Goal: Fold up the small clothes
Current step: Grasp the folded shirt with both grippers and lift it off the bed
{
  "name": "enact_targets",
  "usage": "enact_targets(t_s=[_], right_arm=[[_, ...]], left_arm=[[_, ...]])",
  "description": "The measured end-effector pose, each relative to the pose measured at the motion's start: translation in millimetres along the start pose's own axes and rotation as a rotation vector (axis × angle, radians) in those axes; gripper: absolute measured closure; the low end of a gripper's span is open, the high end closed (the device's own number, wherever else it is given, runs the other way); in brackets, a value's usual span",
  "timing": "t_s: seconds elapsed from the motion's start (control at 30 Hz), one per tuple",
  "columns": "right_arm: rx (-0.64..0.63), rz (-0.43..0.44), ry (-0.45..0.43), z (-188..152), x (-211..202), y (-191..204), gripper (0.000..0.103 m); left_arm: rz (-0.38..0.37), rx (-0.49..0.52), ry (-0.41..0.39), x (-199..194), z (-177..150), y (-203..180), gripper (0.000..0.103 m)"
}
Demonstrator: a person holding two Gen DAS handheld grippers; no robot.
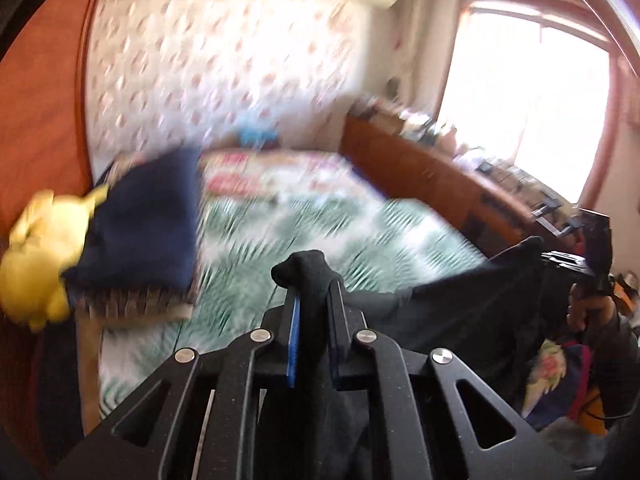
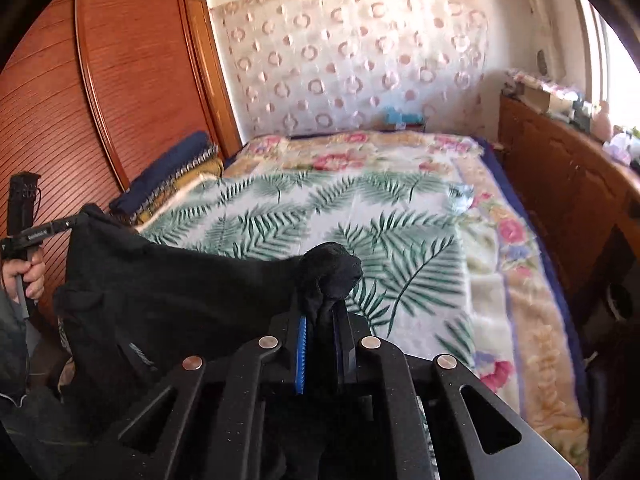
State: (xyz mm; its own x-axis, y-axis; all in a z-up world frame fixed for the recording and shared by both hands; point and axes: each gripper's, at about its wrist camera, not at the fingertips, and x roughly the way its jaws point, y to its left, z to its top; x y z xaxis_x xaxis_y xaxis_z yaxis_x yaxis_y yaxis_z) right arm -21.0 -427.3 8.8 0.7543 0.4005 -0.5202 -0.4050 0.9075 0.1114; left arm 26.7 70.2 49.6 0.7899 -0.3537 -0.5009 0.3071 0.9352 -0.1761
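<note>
A black garment (image 2: 168, 292) hangs in the air between my two grippers, above the near end of the bed. My left gripper (image 1: 314, 292) is shut on one bunched corner of it, which sticks up between the jaws. The cloth (image 1: 460, 304) stretches to the right toward my right gripper (image 1: 576, 264). My right gripper (image 2: 324, 312) is shut on the other bunched corner. In the right wrist view the cloth runs left to my left gripper (image 2: 68, 220), held in a hand. The left wrist view is blurred.
The bed (image 2: 360, 208) has a palm-leaf and flower blanket. Folded dark blue bedding (image 2: 168, 168) lies along its left side by a wooden wardrobe (image 2: 100, 92). A yellow plush toy (image 1: 36, 260) sits beside the bedding. A wooden cabinet (image 2: 560, 176) with clutter lines the right side.
</note>
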Motion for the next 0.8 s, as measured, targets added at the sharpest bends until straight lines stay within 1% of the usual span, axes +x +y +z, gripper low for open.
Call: enact_targets(t_s=[0.07,0.13,0.2,0.23,0.3,0.43,0.53,0.6,0.8], right_arm=[[-0.041,-0.024,-0.046,11.0,-26.4,10.3,0.093],[-0.075,-0.054,-0.099,24.9,-55.5,18.7,0.093],[-0.093,-0.075,-0.137,38.4,-80.0,23.0,0.093],[-0.101,-0.078,-0.157,44.1,-90.4,24.1,0.093],[-0.122,-0.091,-0.197,59.7,-112.3,26.5,0.093],[-0.154,-0.112,-0.271,87.0,-146.0,32.1,0.093],[-0.171,-0.09,-0.321,100.6,-171.5,41.5,0.093],[-0.19,-0.084,-0.354,109.3,-191.1,50.1,0.093],[-0.216,-0.059,-0.418,119.0,-233.3,57.7,0.093]], left_arm=[[-0.01,0.033,-0.068,-22.5,17.5,-14.8,0.091],[-0.018,0.048,-0.155,-51.2,35.3,-27.7,0.091],[-0.023,0.054,-0.222,-74.5,48.5,-35.3,0.091],[-0.016,0.06,-0.258,-87.9,56.3,-39.7,0.091],[-0.001,0.079,-0.304,-105.8,68.8,-45.7,0.091],[0.006,0.088,-0.359,-137.3,86.8,-46.2,0.091],[-0.019,0.086,-0.391,-160.2,96.3,-50.2,0.091],[-0.024,0.096,-0.409,-173.4,96.6,-54.6,0.091],[-0.057,0.115,-0.456,-202.0,99.0,-72.2,0.091]])
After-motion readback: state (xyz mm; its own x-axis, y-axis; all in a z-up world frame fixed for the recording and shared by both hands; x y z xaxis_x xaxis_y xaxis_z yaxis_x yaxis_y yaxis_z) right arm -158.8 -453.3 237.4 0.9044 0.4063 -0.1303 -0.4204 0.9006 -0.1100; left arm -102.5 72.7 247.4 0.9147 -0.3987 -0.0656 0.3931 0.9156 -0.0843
